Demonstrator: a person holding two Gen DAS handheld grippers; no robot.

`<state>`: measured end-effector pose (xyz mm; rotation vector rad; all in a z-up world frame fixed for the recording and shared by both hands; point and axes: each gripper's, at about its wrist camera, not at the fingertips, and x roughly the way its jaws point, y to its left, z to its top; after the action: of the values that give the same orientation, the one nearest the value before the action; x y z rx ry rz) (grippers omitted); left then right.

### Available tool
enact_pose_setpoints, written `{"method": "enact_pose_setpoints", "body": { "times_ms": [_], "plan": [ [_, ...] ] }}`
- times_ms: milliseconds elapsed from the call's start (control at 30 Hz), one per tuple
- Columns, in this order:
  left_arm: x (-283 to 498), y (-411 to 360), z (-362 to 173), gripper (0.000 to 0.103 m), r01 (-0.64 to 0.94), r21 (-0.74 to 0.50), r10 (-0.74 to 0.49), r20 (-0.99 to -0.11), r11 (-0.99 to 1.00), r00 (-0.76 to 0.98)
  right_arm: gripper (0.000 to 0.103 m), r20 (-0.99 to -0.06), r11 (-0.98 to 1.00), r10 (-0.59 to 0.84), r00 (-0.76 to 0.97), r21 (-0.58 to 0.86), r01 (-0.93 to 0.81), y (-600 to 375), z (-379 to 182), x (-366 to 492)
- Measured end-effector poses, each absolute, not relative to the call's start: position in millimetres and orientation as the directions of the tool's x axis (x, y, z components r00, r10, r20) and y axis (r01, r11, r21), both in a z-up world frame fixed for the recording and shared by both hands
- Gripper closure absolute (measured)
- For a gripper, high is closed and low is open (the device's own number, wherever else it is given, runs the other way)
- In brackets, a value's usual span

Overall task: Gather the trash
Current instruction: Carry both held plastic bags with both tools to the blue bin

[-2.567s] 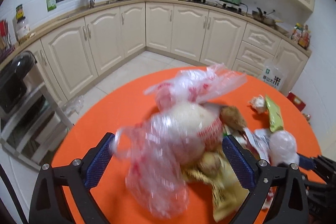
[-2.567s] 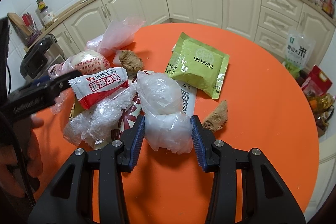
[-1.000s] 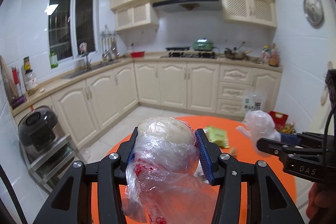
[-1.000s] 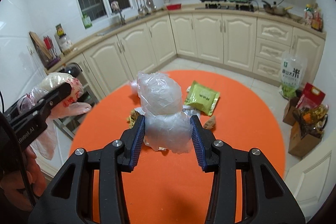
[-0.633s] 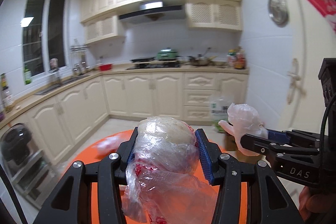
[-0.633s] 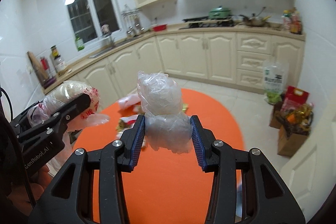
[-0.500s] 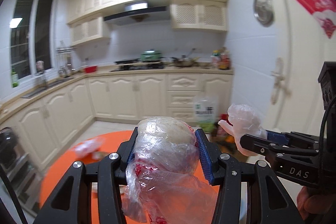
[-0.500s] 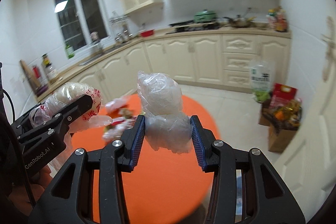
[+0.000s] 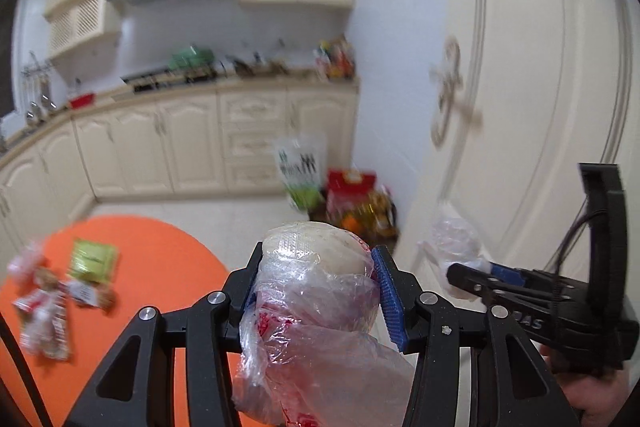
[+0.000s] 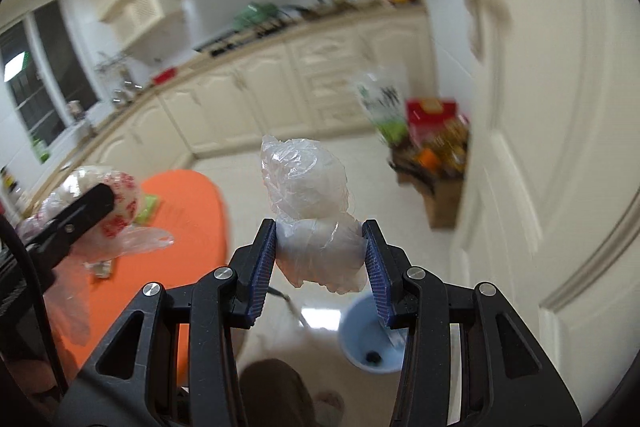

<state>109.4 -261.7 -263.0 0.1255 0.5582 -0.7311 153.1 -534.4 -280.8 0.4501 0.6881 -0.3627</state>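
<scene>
My left gripper is shut on a white round lump wrapped in a clear plastic bag with red print; the bag hangs down between the fingers. My right gripper is shut on a crumpled clear plastic wad. In the left wrist view the right gripper shows at the right with its wad. In the right wrist view the left gripper shows at the left with its bag. A light blue bin stands on the floor below the right gripper. More wrappers and a green packet lie on the orange table.
A cream door fills the right side. Bags and boxes of groceries stand on the floor by the door. Kitchen cabinets run along the back. A person's foot shows on the tiled floor beside the bin.
Both grippers have swung right, away from the table and toward the door, and tipped downward. The blue bin has come into the right wrist view. Both grips are unchanged.
</scene>
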Motion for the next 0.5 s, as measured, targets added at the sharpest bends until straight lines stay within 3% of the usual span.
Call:
{"method": "enact_pose_setpoints", "body": {
  "times_ms": [233, 500],
  "plan": [
    [120, -312, -359, 0.056, 0.696, -0.088, -0.529, -0.720, 0.712, 0.450, 0.062, -0.809, 0.753, -0.044, 0.586, 0.359, 0.552, -600, -405, 170],
    [147, -358, -441, 0.056, 0.705, -0.086, -0.407, -0.862, 0.703, 0.301, 0.062, -0.854, 0.657, 0.075, 0.514, 0.430, 0.620, -638, -503, 181]
  ]
}}
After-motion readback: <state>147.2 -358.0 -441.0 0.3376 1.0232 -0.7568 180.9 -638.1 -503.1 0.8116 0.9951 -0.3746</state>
